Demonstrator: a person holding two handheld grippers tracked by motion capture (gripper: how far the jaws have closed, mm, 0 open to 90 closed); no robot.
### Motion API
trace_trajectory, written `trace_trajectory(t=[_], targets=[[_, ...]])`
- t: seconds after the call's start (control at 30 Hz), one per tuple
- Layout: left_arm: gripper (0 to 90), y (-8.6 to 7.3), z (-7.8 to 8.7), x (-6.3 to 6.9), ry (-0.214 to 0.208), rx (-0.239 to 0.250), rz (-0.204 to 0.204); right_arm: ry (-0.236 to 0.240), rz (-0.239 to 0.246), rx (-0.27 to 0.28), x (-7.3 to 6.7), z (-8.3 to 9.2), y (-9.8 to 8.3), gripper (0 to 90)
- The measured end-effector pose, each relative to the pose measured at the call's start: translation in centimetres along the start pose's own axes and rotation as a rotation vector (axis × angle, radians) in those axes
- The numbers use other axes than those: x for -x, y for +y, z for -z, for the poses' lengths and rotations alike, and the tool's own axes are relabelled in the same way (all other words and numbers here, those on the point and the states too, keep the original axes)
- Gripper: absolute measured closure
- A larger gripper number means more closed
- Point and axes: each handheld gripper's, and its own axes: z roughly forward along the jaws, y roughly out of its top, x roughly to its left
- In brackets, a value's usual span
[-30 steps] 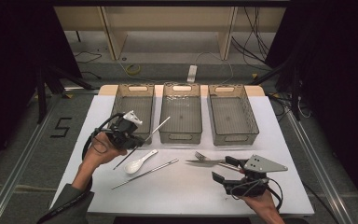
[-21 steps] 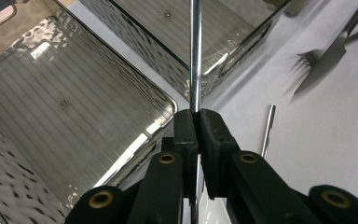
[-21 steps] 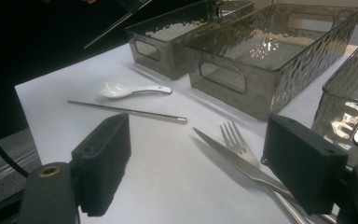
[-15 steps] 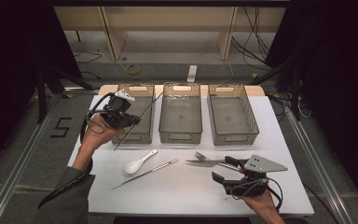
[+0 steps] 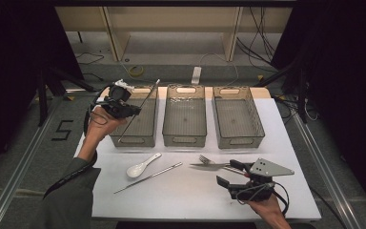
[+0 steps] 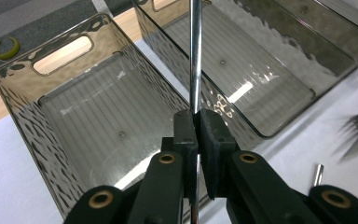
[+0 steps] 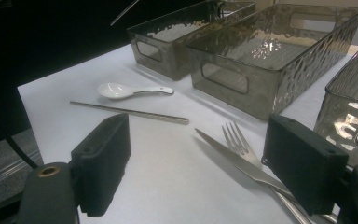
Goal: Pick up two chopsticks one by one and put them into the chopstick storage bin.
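Observation:
My left gripper (image 5: 129, 111) is shut on a metal chopstick (image 5: 142, 109), held slanted in the air over the left bin (image 5: 134, 140). In the left gripper view the chopstick (image 6: 195, 56) rises straight up from between the closed pads (image 6: 186, 128), with the left bin's rim (image 6: 42, 58) below. My right gripper (image 5: 227, 173) rests open at the table's near right, just beside the handles of a fork (image 5: 204, 159) and a knife (image 5: 207, 166). In the right gripper view the fork (image 7: 237, 136) and knife (image 7: 223, 150) lie between the wide jaws, untouched.
A white spoon (image 5: 142, 166) and a second metal chopstick (image 5: 148, 177) lie in the middle of the white table (image 5: 181, 195). The middle bin (image 5: 184, 140) and the right bin (image 5: 240, 140) stand in a row with the left one, both with nothing in them.
My left hand has carried the chopstick up and away from me, from low near the spoon to above the left bin. The right gripper has stayed put.

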Motion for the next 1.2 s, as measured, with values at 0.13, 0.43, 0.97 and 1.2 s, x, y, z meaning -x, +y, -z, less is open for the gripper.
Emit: trace_trajectory(t=[0.13, 0.43, 0.97, 1.2], targets=[[85.1, 0.2, -0.4, -0.8, 0.013, 0.015, 0.020, 0.001, 0.001, -0.001, 0.0, 0.0, 0.0, 23.9], [85.1, 1.0, -1.9, -2.0, 0.052, 0.021, 0.037, 0.009, 0.004, -0.004, -0.1, -0.1, 0.0, 23.9], [85.0, -0.1, -3.6, -4.2, 0.098, 0.030, 0.065, 0.012, 0.005, -0.004, -0.1, -0.1, 0.0, 23.9], [85.0, -0.7, -4.6, -4.5, 0.118, 0.009, 0.068, 0.013, 0.004, -0.003, -0.1, 0.0, 0.0, 23.9]])
